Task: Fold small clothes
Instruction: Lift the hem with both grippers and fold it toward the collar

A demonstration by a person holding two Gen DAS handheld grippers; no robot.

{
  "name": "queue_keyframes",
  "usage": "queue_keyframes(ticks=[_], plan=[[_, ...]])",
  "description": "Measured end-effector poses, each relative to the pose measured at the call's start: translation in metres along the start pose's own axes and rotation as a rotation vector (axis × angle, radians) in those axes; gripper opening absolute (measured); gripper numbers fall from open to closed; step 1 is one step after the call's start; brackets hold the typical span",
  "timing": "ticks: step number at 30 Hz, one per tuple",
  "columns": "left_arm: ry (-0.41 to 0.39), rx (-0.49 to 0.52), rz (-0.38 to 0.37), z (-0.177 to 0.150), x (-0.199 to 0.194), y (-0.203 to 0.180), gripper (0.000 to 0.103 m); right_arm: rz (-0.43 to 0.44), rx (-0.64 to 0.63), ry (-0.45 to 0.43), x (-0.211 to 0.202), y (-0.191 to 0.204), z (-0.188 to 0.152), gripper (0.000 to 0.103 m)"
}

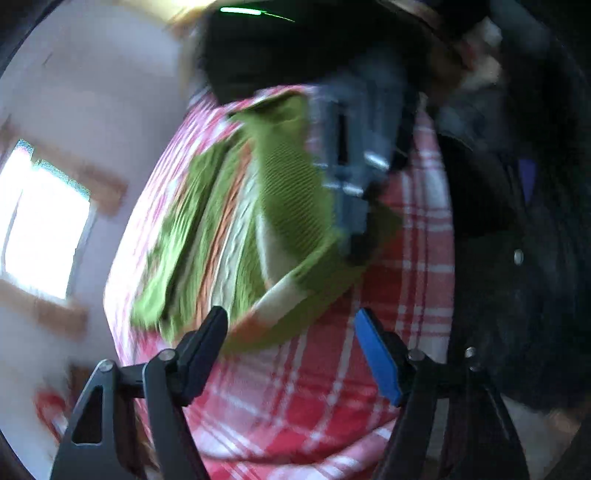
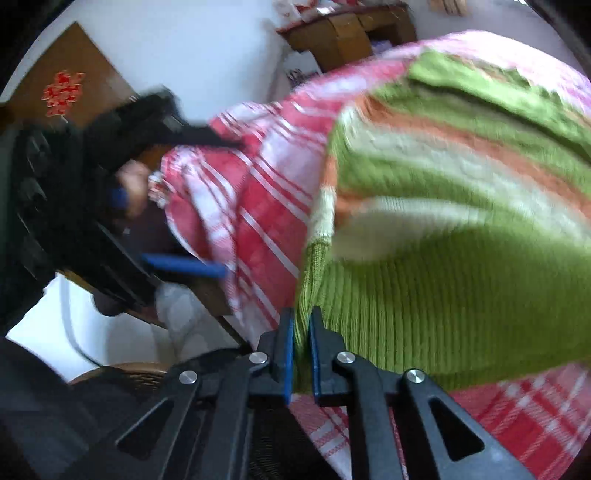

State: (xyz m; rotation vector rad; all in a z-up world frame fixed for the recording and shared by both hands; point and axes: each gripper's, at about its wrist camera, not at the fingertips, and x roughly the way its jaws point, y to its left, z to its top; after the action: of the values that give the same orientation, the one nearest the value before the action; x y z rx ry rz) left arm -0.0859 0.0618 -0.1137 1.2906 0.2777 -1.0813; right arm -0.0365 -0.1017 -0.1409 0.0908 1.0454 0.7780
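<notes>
A small green knit sweater (image 2: 436, 280) with orange and cream stripes lies on a red and white plaid cloth (image 2: 266, 206). My right gripper (image 2: 302, 332) is shut on the sweater's ribbed green edge at its near left corner. In the left wrist view the sweater (image 1: 236, 221) lies ahead, partly folded over. My left gripper (image 1: 291, 332) is open and empty, just short of the sweater's near edge. The right gripper (image 1: 354, 177) shows there above the sweater. The left gripper (image 2: 184, 206) shows open at the left of the right wrist view. Both views are blurred.
The plaid cloth (image 1: 295, 398) covers the surface under the sweater. A wooden cabinet (image 2: 347, 33) stands behind it. A brown door with a red paper decoration (image 2: 62, 92) is at the left. A bright window (image 1: 44, 221) is at the left.
</notes>
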Motion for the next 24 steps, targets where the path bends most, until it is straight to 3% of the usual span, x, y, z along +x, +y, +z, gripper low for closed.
queue_keyframes(ticks=[4, 9, 11, 13, 14, 17, 20, 22, 23, 24], plan=[[-0.011, 0.188, 0.024, 0.011, 0.015, -0.006, 0.072, 0.064, -0.092, 0.025, -0.020, 0.012, 0.014, 0.006], [-0.032, 0.274, -0.034, 0.021, 0.033, -0.010, 0.066, 0.178, -0.132, 0.002, -0.032, 0.022, 0.030, 0.006], [-0.020, 0.255, -0.063, 0.022, 0.040, -0.011, 0.057, 0.173, -0.131, -0.042, -0.037, 0.023, 0.036, 0.006], [-0.027, 0.138, -0.075, 0.023, 0.048, -0.002, 0.025, 0.162, -0.105, -0.110, -0.043, 0.015, 0.040, 0.006], [-0.024, 0.060, -0.078, 0.022, 0.053, 0.006, 0.018, 0.155, -0.070, -0.156, -0.050, 0.006, 0.040, 0.006], [-0.024, -0.259, -0.123, 0.010, 0.065, 0.037, 0.013, 0.133, 0.129, -0.307, -0.090, -0.040, 0.035, 0.006], [-0.053, -0.582, -0.156, -0.013, 0.070, 0.064, 0.013, 0.008, 0.285, -0.487, -0.143, -0.087, 0.015, 0.009], [-0.078, -0.768, -0.155, -0.030, 0.070, 0.078, 0.013, -0.162, 0.378, -0.551, -0.174, -0.116, -0.002, 0.040], [-0.094, -0.859, -0.159, -0.039, 0.071, 0.084, 0.013, -0.263, 0.416, -0.574, -0.187, -0.128, -0.013, 0.071], [-0.104, -0.904, -0.158, -0.043, 0.065, 0.082, 0.013, -0.338, 0.431, -0.596, -0.196, -0.137, -0.021, 0.079]])
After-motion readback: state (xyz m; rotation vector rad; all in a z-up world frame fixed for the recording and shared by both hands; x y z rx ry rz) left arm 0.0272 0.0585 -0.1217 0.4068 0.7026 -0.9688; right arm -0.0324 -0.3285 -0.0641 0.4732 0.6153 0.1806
